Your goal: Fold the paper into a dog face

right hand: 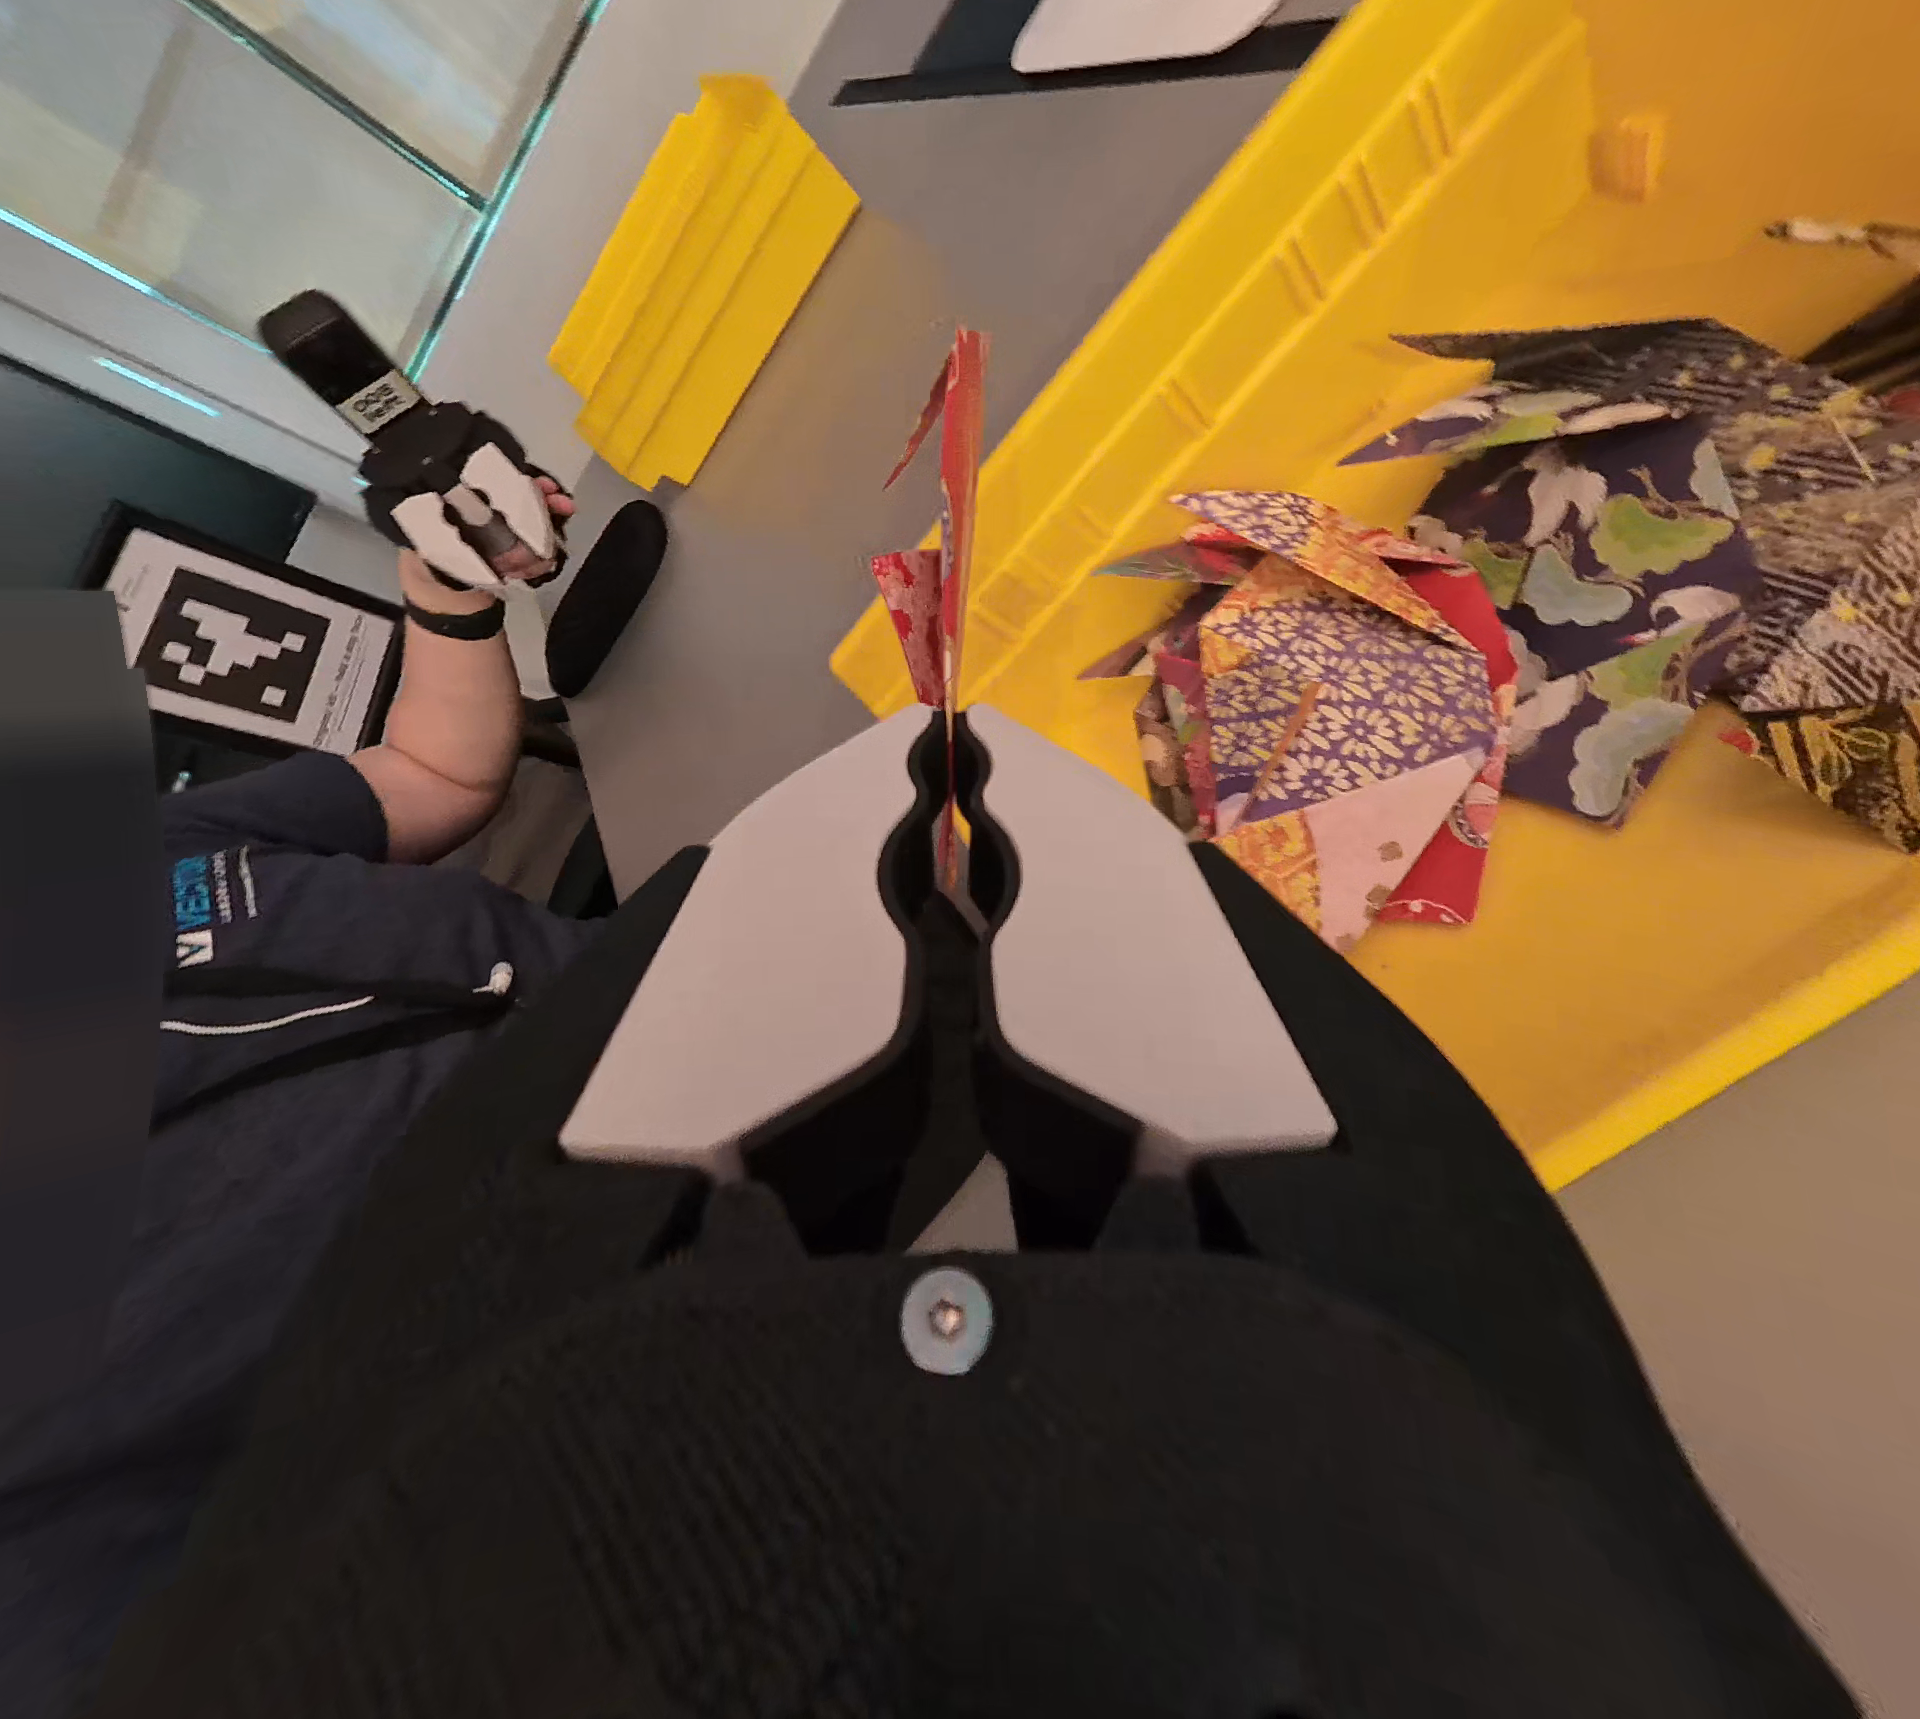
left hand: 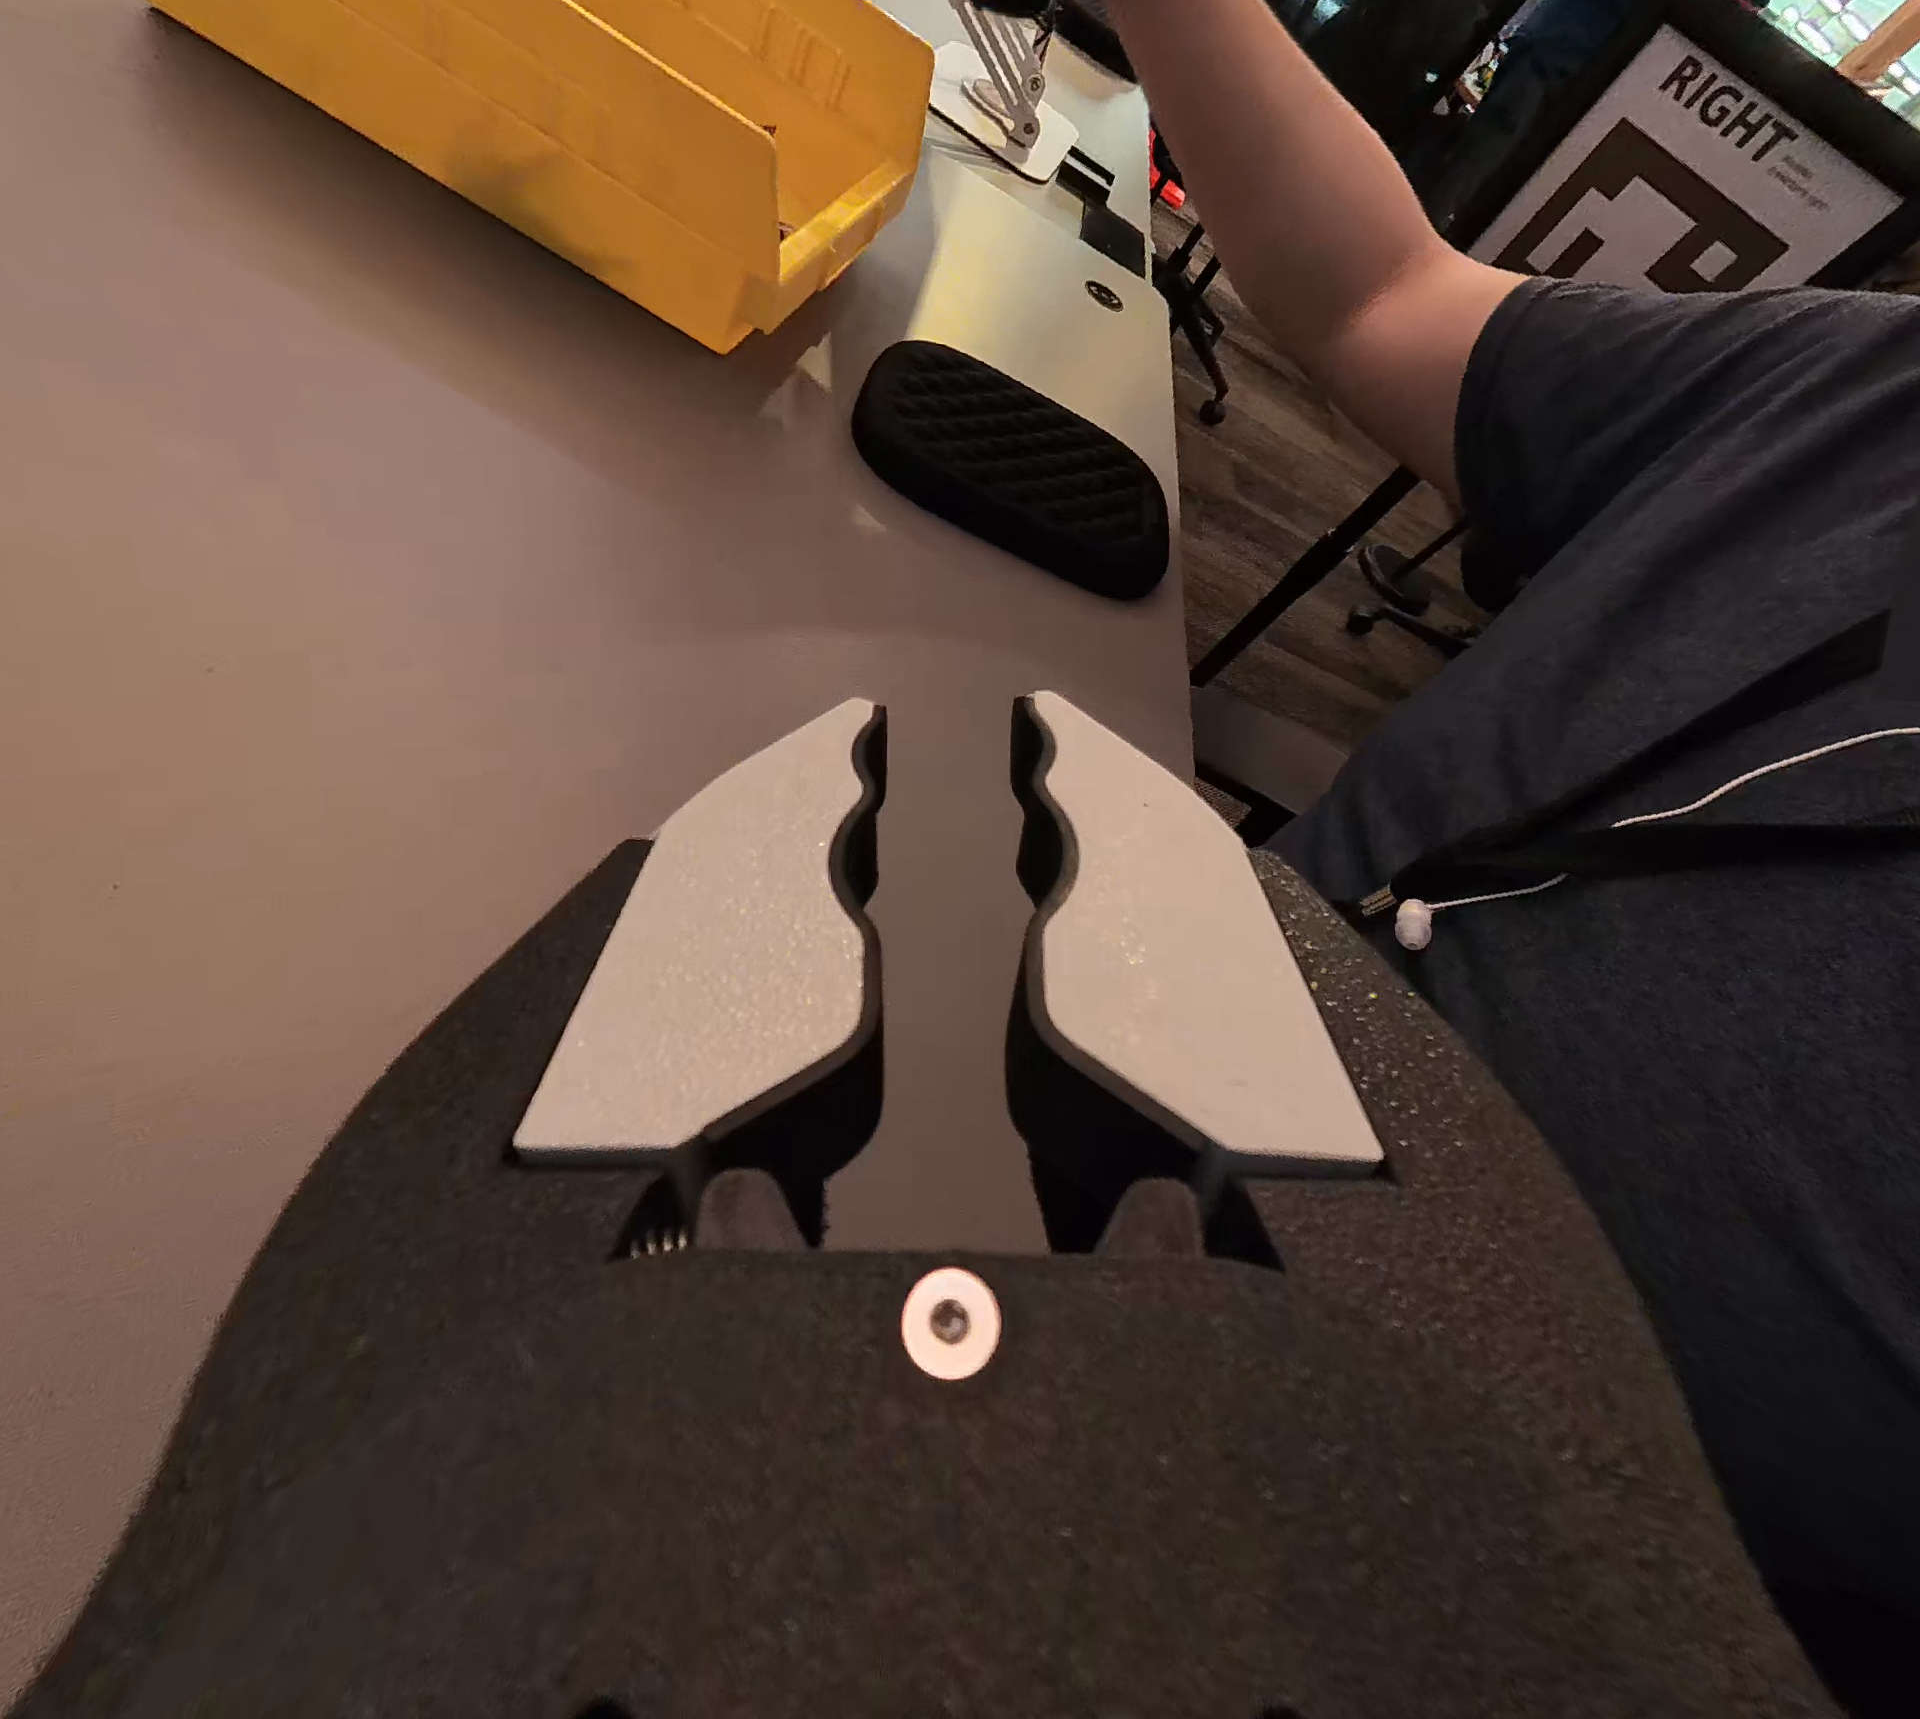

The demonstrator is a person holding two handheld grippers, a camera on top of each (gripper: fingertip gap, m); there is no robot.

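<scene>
While my right gripper [right hand: 951, 724] clamps a red patterned paper [right hand: 956, 526] edge-on between its closed fingers, the sheet stands out past the tips and hangs over the near wall of the yellow bin [right hand: 1247, 381], just above its rim. I judge the pinch sits at the paper's edge so the piece can be carried flat-sided and let go into the bin, where other folded papers [right hand: 1455, 630] lie to the right of my fingers. My left gripper [left hand: 948, 713] has its fingers apart with nothing between them, hovering low over the grey table [left hand: 364, 630], likely just waiting out of the way; a black pad [left hand: 1013, 469] lies ahead of its tips, near the table's edge. Seen edge-on, the paper's folds are hard to read, so I cannot tell whether it already makes a dog face. From the left wrist view only a pink-red scrap shows behind the bin wall, and the right gripper is cut off at the top.
</scene>
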